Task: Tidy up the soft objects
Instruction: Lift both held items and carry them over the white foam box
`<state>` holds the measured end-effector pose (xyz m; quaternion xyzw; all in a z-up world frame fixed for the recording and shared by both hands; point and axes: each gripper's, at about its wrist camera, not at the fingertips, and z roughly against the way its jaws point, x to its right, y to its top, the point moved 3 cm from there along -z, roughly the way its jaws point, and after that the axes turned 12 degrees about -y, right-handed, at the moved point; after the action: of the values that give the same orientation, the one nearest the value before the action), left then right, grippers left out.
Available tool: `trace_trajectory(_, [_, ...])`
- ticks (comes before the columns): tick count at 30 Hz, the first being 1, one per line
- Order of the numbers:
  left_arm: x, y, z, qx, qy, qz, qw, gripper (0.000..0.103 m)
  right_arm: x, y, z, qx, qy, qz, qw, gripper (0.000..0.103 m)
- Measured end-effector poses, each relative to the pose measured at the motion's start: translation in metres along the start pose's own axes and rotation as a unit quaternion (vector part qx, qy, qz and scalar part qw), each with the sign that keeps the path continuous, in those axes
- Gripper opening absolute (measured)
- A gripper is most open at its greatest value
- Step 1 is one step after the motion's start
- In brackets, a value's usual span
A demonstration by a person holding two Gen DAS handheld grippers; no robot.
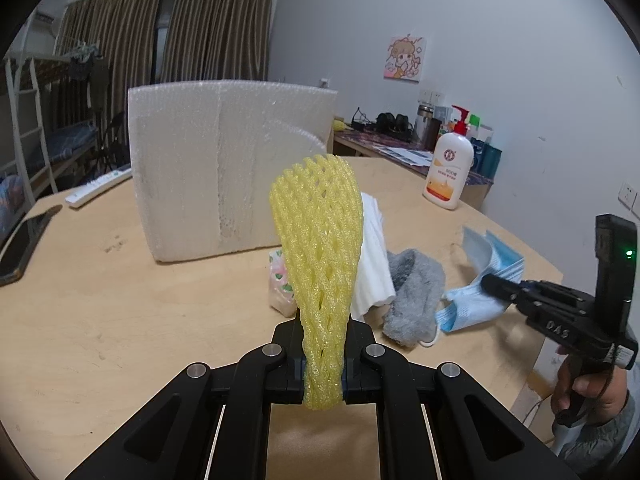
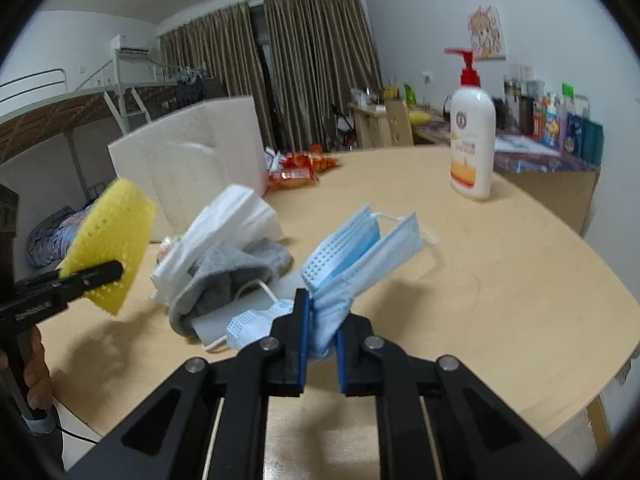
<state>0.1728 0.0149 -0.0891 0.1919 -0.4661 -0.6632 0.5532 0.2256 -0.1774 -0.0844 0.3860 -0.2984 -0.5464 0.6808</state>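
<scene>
Round, pale wooden table (image 1: 120, 300), with a tall white foam sheet (image 1: 224, 168) standing on edge. Right of the sheet, a pump bottle (image 1: 448, 168); left, a remote (image 1: 98, 186). In front, a grey cloth (image 1: 416, 296) and white tissues (image 2: 224, 224).

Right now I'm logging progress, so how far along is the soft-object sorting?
Nothing looks sorted yet. In hand: the left gripper is shut on the yellow foam net, and the right gripper is shut on a blue face mask. Left: the grey sock, white foam sheets and another mask heaped on the table.
</scene>
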Motion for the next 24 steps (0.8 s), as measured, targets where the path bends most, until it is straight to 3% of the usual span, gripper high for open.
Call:
trace_trajectory(4, [0.004, 0.001, 0.006, 0.002, 0.005, -0.006, 1.0000, 0.011, 0.002, -0.002, 0.002, 0.003, 0.010, -0.010, 1.000, 0.011])
trace_trajectory(10, [0.010, 0.010, 0.019, 0.017, 0.007, -0.008, 0.9998, 0.011, 0.012, 0.019, 0.034, 0.049, 0.015, -0.033, 0.998, 0.011])
trace_trajectory(24, [0.028, 0.029, 0.060, 0.061, 0.020, -0.030, 0.9975, 0.011, -0.001, 0.067, 0.086, 0.132, 0.023, -0.014, 0.991, 0.011])
